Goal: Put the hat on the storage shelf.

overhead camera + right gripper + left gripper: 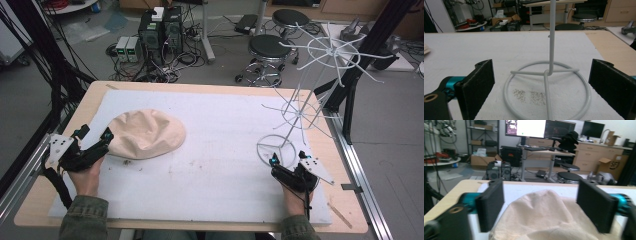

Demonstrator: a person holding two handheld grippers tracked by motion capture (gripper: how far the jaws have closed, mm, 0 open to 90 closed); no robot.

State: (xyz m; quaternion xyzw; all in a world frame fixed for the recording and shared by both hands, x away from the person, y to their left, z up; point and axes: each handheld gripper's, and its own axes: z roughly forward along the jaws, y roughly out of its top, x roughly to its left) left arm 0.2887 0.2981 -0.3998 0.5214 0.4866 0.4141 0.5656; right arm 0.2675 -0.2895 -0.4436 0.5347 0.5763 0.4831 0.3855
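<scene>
Your forearms are coming in from the bottom of the high view, each hand wrapped around a gripper; your left gripper [106,140] is sitting at the near left of the white mat [215,170], its jaws spread wide apart and holding nothing; the beige cloth hat [145,133] is lying on the mat just ahead of them, its near-left edge right at the jaw tips, though you cannot tell from above whether they are touching it; in the left gripper view the hat [544,217] is rising between the two black pads [491,203], its crumpled crown filling the gap while both pads are standing clear of the fabric on either side; your right gripper [289,159] is resting at the near right of the mat, jaws likewise standing wide and gripping nothing; the white wire rack [300,100] is standing upright just beyond it, its round base ring [275,145] flat on the mat; in the right gripper view that ring [547,92] is lying between the pads [477,86] and a little ahead of them, apart from both, with the thin pole [552,37] rising from its centre; dark specks [529,95] are scattered on the mat inside the ring; the wooden table [95,97] is showing around the mat's edges.
</scene>
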